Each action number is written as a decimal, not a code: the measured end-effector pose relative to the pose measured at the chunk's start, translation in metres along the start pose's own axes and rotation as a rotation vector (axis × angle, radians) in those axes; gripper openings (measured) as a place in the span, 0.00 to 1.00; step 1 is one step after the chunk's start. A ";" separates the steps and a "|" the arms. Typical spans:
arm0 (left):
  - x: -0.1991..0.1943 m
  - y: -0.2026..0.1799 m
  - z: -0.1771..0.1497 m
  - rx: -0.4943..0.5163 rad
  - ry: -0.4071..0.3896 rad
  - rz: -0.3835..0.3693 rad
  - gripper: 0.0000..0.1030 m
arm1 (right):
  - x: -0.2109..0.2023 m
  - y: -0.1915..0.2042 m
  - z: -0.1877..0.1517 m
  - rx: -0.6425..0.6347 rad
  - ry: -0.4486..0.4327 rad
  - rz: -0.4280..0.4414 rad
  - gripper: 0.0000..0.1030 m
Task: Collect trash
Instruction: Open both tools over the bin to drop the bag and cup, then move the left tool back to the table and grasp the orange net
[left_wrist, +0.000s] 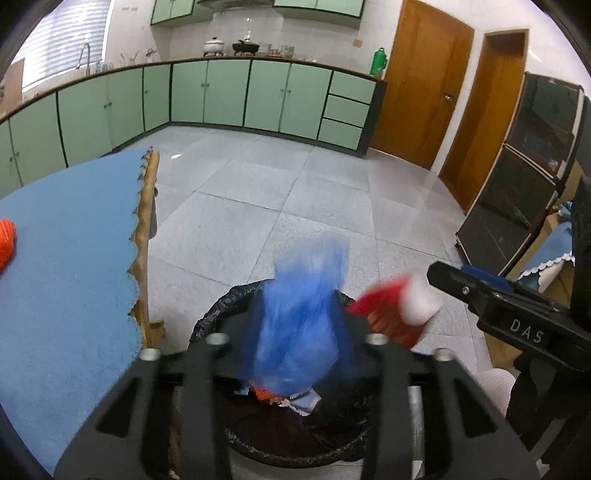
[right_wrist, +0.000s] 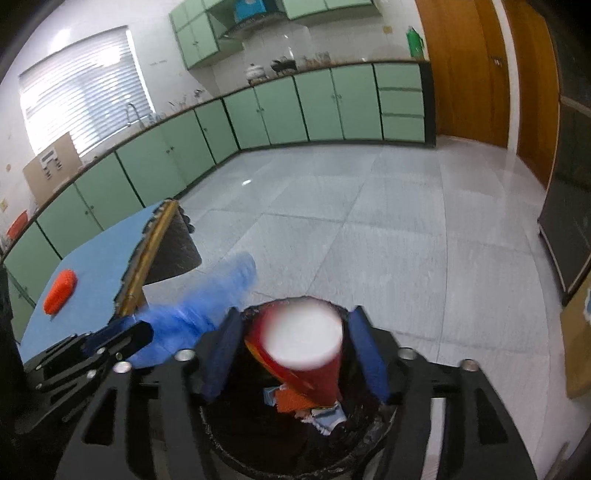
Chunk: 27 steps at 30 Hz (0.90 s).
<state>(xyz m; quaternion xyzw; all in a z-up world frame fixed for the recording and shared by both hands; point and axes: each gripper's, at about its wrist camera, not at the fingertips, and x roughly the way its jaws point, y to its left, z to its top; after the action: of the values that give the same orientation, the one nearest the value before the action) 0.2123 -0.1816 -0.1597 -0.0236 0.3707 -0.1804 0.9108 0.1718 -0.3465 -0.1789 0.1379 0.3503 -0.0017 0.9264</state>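
A blurred blue wrapper (left_wrist: 301, 325) hangs between the fingers of my left gripper (left_wrist: 299, 354), right above the black-lined trash bin (left_wrist: 210, 325); the jaws stand apart. It also shows in the right wrist view (right_wrist: 207, 299). A red paper cup (right_wrist: 306, 350) with a white inside sits loosely between the spread blue pads of my right gripper (right_wrist: 299, 354), over the same bin (right_wrist: 362, 443). The cup also shows in the left wrist view (left_wrist: 399, 306). Orange and white scraps (right_wrist: 306, 406) lie in the bin.
A table with a blue cloth (left_wrist: 66, 258) stands left of the bin, with an orange object (right_wrist: 59, 291) on it. Green cabinets (left_wrist: 229, 92) line the far walls. A dark cabinet (left_wrist: 524, 173) stands to the right. Grey tiled floor (left_wrist: 295, 184) lies ahead.
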 end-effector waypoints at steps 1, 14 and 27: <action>0.001 0.001 0.000 -0.004 0.004 0.000 0.38 | 0.001 -0.003 0.000 0.010 -0.001 -0.007 0.68; -0.047 0.021 0.015 -0.017 -0.109 0.054 0.68 | -0.034 -0.007 0.015 0.051 -0.081 -0.071 0.94; -0.123 0.089 0.018 -0.102 -0.208 0.191 0.75 | -0.051 0.070 0.021 -0.040 -0.119 0.031 0.94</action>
<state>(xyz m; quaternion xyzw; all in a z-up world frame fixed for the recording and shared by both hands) 0.1713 -0.0577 -0.0808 -0.0530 0.2835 -0.0704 0.9549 0.1538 -0.2895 -0.1134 0.1243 0.2923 0.0117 0.9481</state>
